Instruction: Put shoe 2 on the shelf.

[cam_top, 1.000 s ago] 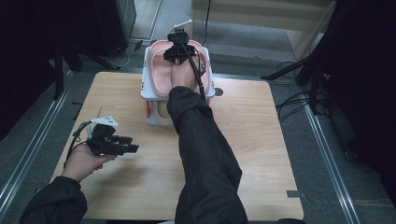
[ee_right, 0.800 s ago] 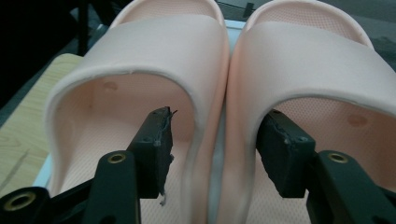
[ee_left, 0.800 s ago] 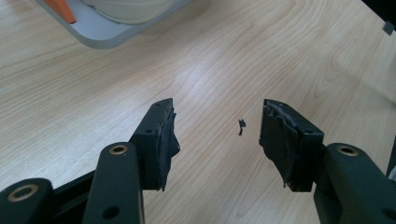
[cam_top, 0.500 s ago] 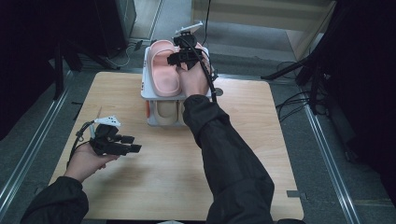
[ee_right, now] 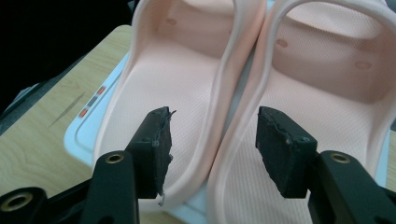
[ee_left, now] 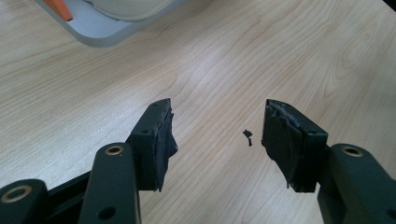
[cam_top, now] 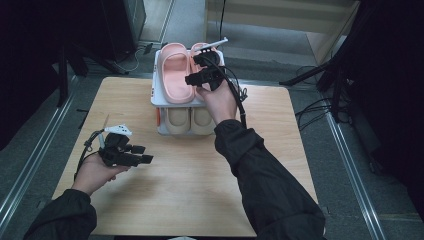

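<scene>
A pale wooden table (cam_top: 190, 200) takes up most of the floor space here, and at its far edge stands a small white two-tier rack (cam_top: 159, 87). On the rack's top shelf sits a pair of pink slippers (cam_top: 176, 72), side by side and touching; a cream pair (cam_top: 192, 120) is tucked on the shelf below. The person's right arm reaches out to the rack, and the right gripper (ee_right: 212, 140) hangs just over the heel ends of the pink pair, jaws spread wide, gripping nothing. Near the table's left side, the left gripper (ee_left: 217, 140) hovers above bare wood, also wide apart and empty.
</scene>
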